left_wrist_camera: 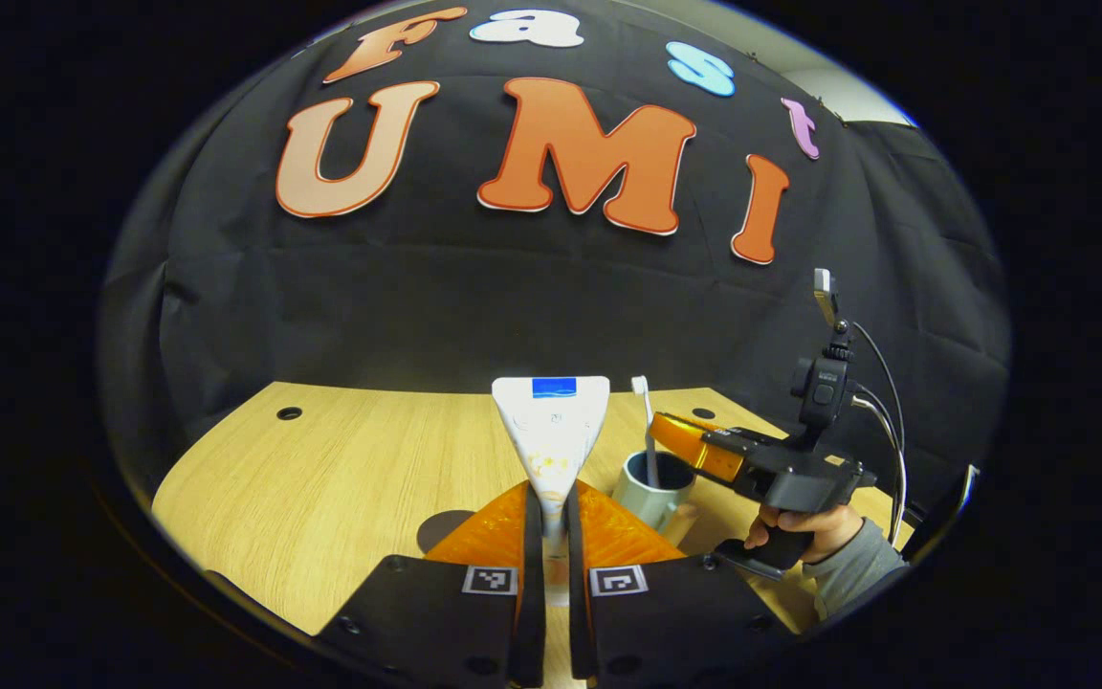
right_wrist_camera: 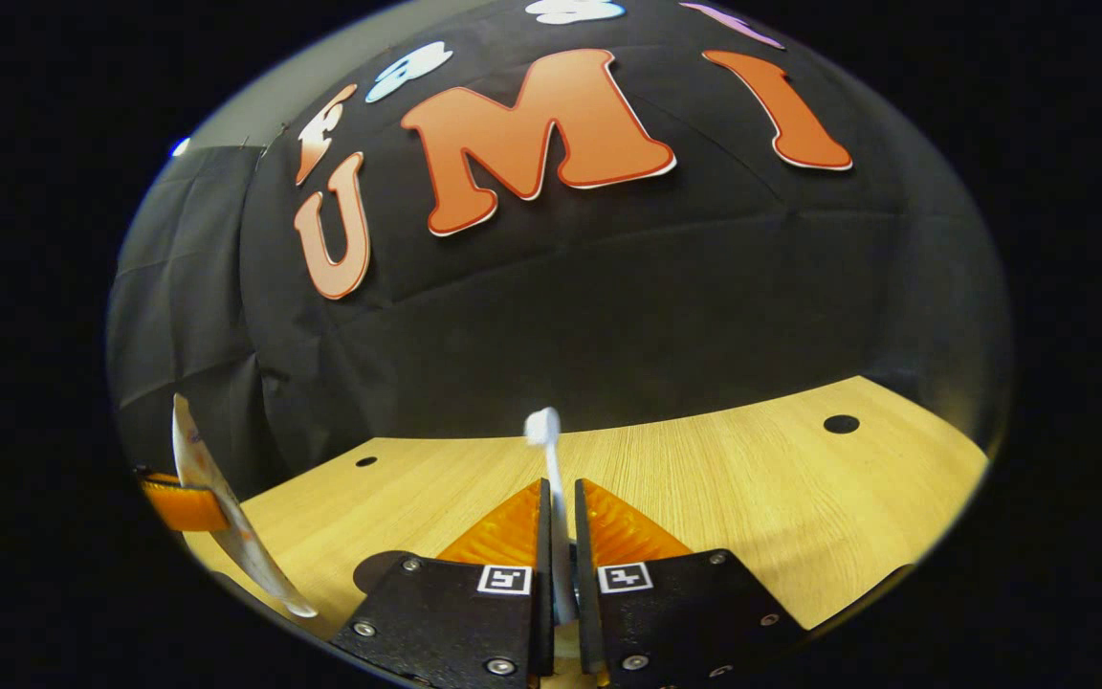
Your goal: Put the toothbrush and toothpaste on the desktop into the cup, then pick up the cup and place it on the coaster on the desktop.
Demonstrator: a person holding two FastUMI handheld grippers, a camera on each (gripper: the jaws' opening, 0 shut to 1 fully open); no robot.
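Toothpaste (left_wrist_camera: 552, 435), one soft white tube, stands upright in the left claw (left_wrist_camera: 553, 512). Its flat crimped end, wide and marked with a blue patch, points up, and the tube narrows downward to where both fingers press on it. Its long axis is vertical. In the right gripper view the same tube (right_wrist_camera: 226, 512) shows edge-on at the far left, thin and leaning.

Beyond it, on the pale wood-grain counter (left_wrist_camera: 341, 469), stands one smooth, round, grey-blue cup (left_wrist_camera: 651, 490), open end up. One toothbrush (left_wrist_camera: 648, 431), a slim white stick with a small rounded head, rises from the cup with its head up and its lower end inside. The right claw (left_wrist_camera: 675, 438) reaches in from the right just above the cup's rim, held by a hand (left_wrist_camera: 804, 531) in a grey sleeve.

In the right gripper view the toothbrush (right_wrist_camera: 554, 507) runs straight up between the right claw (right_wrist_camera: 561, 522)'s two ribbed wedge-shaped fingers, which are closed against its handle. One flat, dark, round coaster (left_wrist_camera: 446, 528) lies on the counter just left of the left claw, and also shows low down (right_wrist_camera: 381, 568) in the right gripper view.
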